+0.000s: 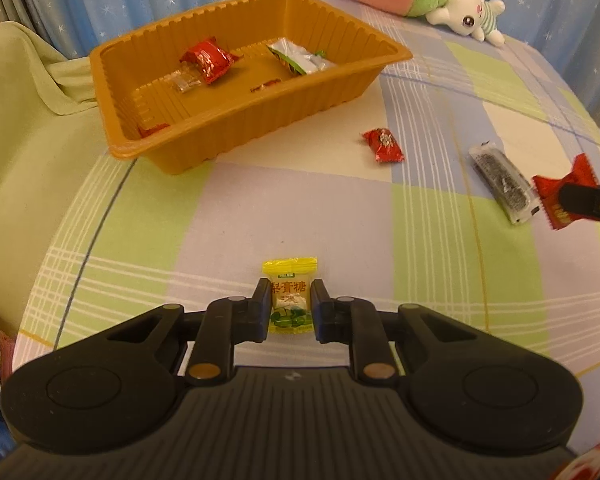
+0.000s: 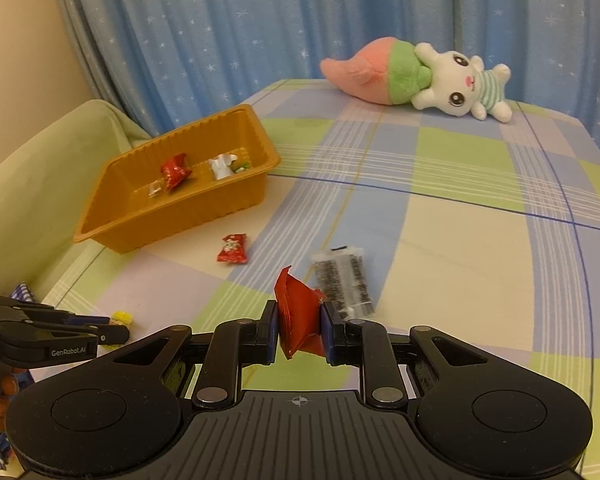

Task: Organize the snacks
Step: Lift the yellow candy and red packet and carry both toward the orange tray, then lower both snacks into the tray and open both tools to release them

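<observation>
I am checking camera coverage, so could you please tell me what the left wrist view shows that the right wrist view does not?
Only the left wrist view shows the yellow candy's printed face, held in the left claw. Only the right wrist view shows the pads of the right claw shut on the red packet. Both show the orange tray, the loose red candy and the dark sesame bar.

**Open cloth ahead, tray and loose packets at the edges**

Between the left claw (image 1: 291,304) and the orange tray (image 1: 236,128) the checked surface (image 1: 300,208) lies bare, a wide lane. To the right, a red candy (image 1: 383,145) and a dark clear-wrapped bar (image 1: 500,180) lie well apart, with passable cloth between them. The right claw (image 2: 300,326) stands just beside the bar. The tray's ribbed walls rise around four packets. A plush rabbit (image 2: 456,88) lies at the far edge, beside the curtain (image 2: 260,20).
</observation>
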